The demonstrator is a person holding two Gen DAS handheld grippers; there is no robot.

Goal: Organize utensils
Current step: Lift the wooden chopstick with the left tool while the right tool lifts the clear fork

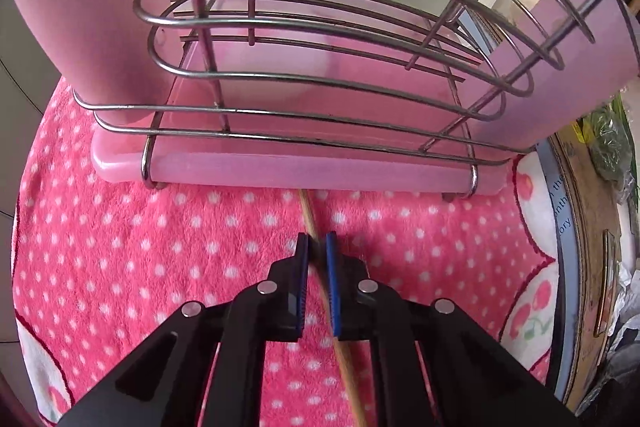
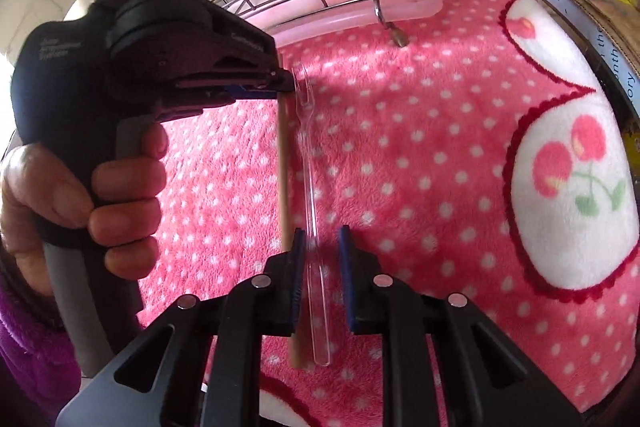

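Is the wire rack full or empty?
Empty as far as visible: the wire rack shows only bare bars and its pink tray.

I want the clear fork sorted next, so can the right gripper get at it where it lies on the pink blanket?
Probably yes. The right gripper already straddles the clear fork, jaws apart and not pressing. Only the wooden chopstick lies close alongside, gripped by the left gripper.

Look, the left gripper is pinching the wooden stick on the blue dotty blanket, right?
Nearly. The blanket is pink with white dots, not blue; the left wrist view shows it plainly. The rest holds: the left gripper is shut on the wooden stick lying there.
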